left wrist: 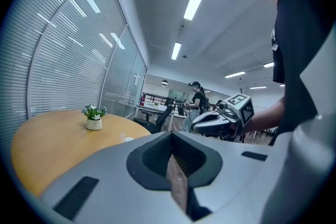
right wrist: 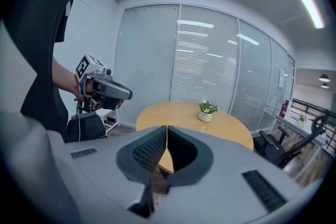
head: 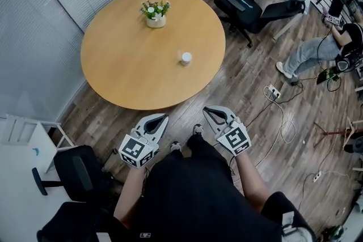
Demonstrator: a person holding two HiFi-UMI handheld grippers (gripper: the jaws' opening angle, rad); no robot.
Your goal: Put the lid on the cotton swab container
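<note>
Closed and empty at lower centre, my left tool [head: 164,117] and right tool [head: 207,110] face the cotton swab container [head: 186,58] above on the worktop [head: 122,68], slightly nearer the right.

Our head camera looks steeply down on the round table [head: 130,65] from well back. Cameras on the left gripper [head: 163,117] and right gripper [head: 207,110] look nearly level across it. All three views share the potted plant [head: 155,13] near its far edge.
</note>
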